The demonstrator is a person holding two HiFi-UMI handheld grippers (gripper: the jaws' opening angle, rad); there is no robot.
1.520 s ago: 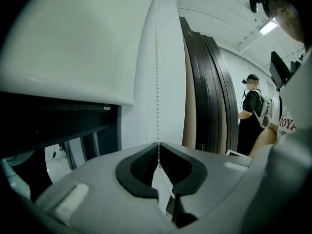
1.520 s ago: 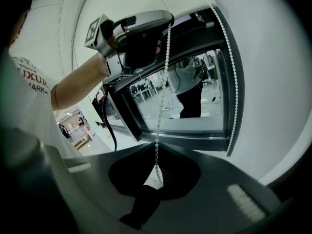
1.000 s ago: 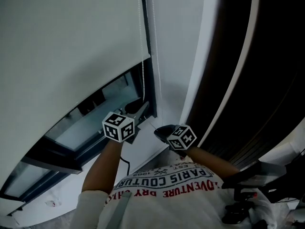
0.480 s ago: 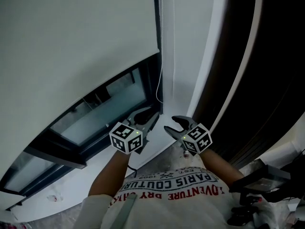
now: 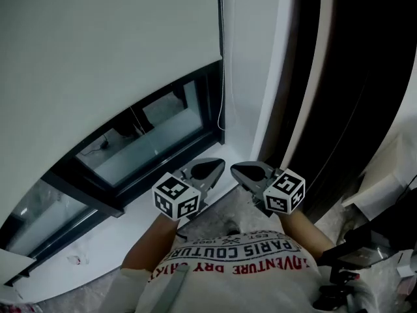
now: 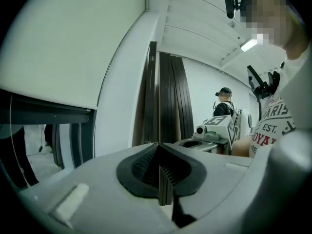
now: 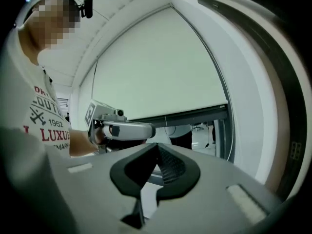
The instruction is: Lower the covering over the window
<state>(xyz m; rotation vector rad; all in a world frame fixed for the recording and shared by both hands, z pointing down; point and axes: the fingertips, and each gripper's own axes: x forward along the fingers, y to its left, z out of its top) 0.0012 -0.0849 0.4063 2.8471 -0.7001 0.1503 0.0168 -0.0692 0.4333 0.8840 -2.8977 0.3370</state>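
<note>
Window wall ahead, dark window frame (image 5: 88, 182) on a white sill (image 5: 124, 243); dark ribbed panels (image 5: 365, 77) stand to the right of it.

- Roller blind (image 5: 98, 57): pale, covers most of the window. Its bottom edge stops short of the sill, so a band of glass (image 5: 146, 142) shows below it.
- Bead cord (image 5: 222, 77): hangs along the blind's right edge, down in front of the frame. Neither tool touches it.
- Left gripper (image 5: 214, 168): jaws have just been closing and now meet pad to pad, with nothing between them.
- Right gripper (image 5: 240, 170): the same, jaws just closed flat together, nothing held.
- Both grippers sit side by side below the window, tips near each other but apart, well clear of the blind.
</note>
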